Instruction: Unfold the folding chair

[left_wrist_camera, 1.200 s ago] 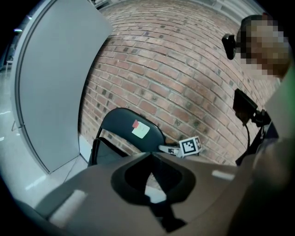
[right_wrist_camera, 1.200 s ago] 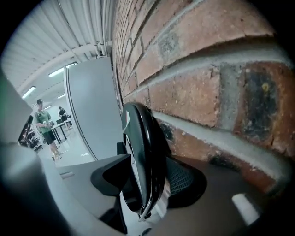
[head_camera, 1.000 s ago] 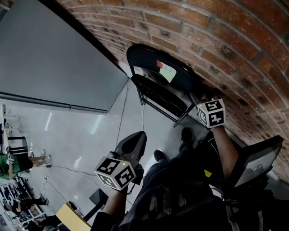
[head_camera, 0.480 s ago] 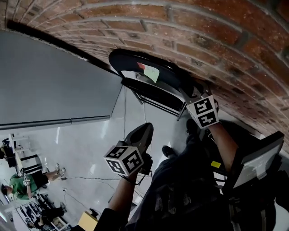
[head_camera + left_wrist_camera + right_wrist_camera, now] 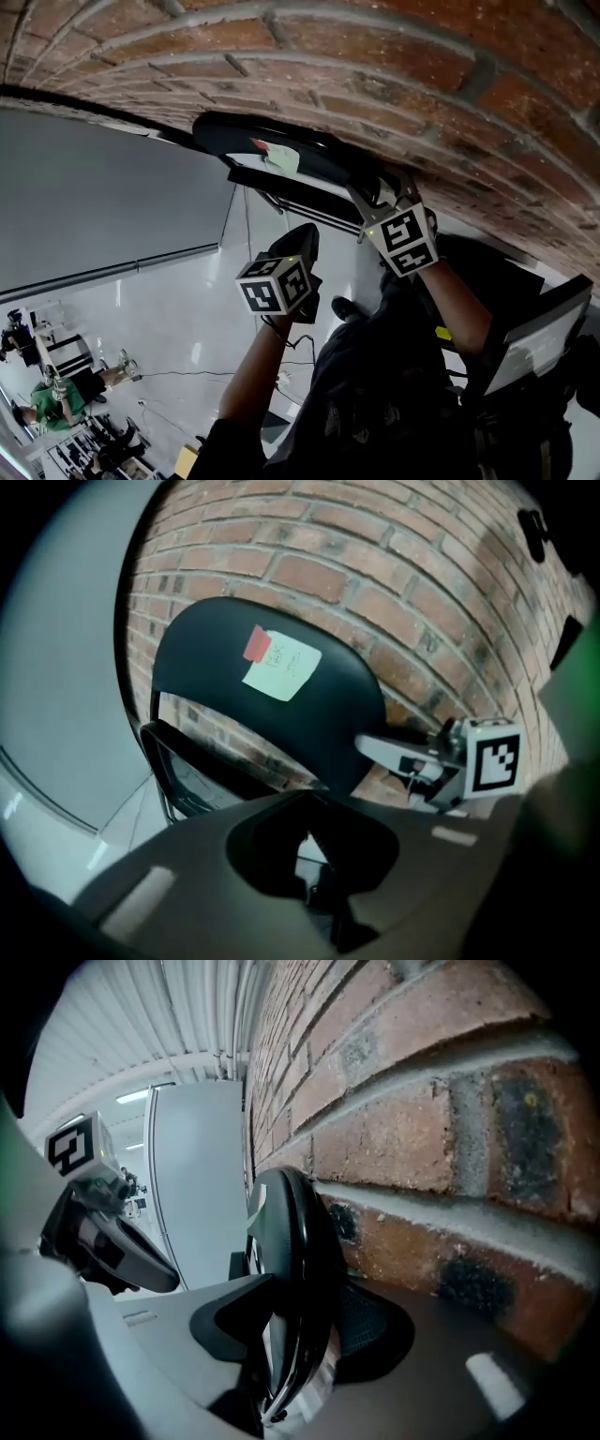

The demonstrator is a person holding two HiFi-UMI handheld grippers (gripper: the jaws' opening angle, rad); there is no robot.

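Note:
The black folding chair (image 5: 281, 161) leans folded against the brick wall, with a pale sticky note (image 5: 279, 157) on its backrest. In the left gripper view the backrest (image 5: 319, 714) and note (image 5: 281, 664) face me, and the flat seat (image 5: 202, 778) hangs below. My right gripper (image 5: 367, 204) is at the backrest's right edge. In the right gripper view that edge (image 5: 298, 1241) runs between the jaws, which are closed on it (image 5: 292, 1340). My left gripper (image 5: 306, 242) is shut and empty, short of the seat's front. Its closed jaws (image 5: 314, 869) point at the chair.
The brick wall (image 5: 450, 103) stands right behind the chair. A grey panel (image 5: 103, 187) is at the left, over a white floor (image 5: 178, 319) with a thin cable (image 5: 187, 373). The person's legs and shoe (image 5: 342, 309) are below. A dark-framed screen (image 5: 539, 337) stands at the right.
My left gripper has travelled from low beside the leg up the picture to just short of the chair. The right gripper has stayed on the backrest's edge.

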